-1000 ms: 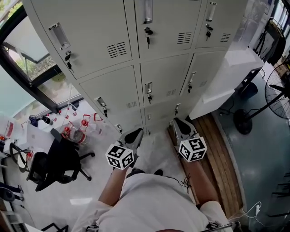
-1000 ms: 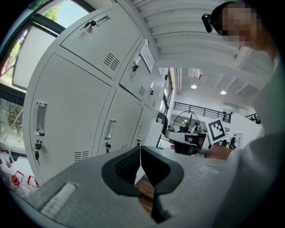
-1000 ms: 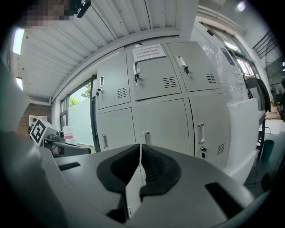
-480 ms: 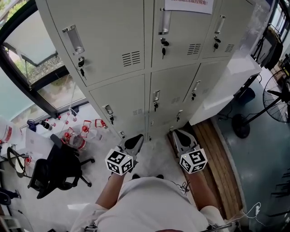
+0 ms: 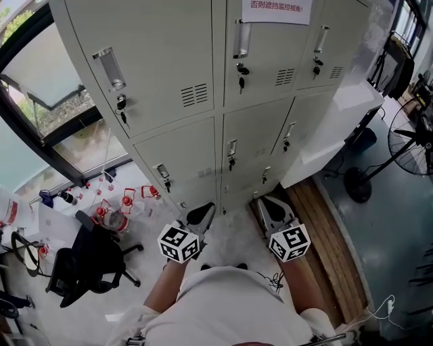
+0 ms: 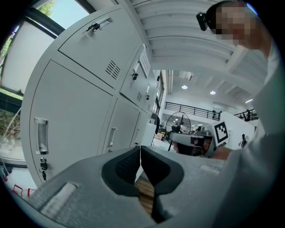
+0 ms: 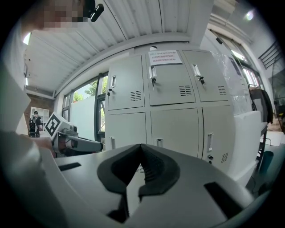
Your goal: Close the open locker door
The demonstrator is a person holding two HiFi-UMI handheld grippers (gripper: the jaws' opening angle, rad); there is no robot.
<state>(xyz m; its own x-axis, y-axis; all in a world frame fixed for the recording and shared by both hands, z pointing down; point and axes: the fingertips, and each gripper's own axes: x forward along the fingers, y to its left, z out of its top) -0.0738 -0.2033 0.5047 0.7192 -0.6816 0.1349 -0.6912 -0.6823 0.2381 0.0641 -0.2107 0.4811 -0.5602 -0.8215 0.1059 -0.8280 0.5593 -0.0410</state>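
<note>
Left gripper (image 5: pixel 201 213), right gripper (image 5: pixel 264 205): fingers shut, empty. No locker (image 5: pixel 172 71) door visibly ajar. Sheet-steel door, likely light, stiff; push flat near handle (image 5: pixel 241 38).

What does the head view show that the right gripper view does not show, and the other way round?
Only the head view: a black office chair and red-capped bottles on the floor. Only the right gripper view: the ribbed ceiling. Both: the grey lockers, the paper notice on one door, and the left claw.
</note>
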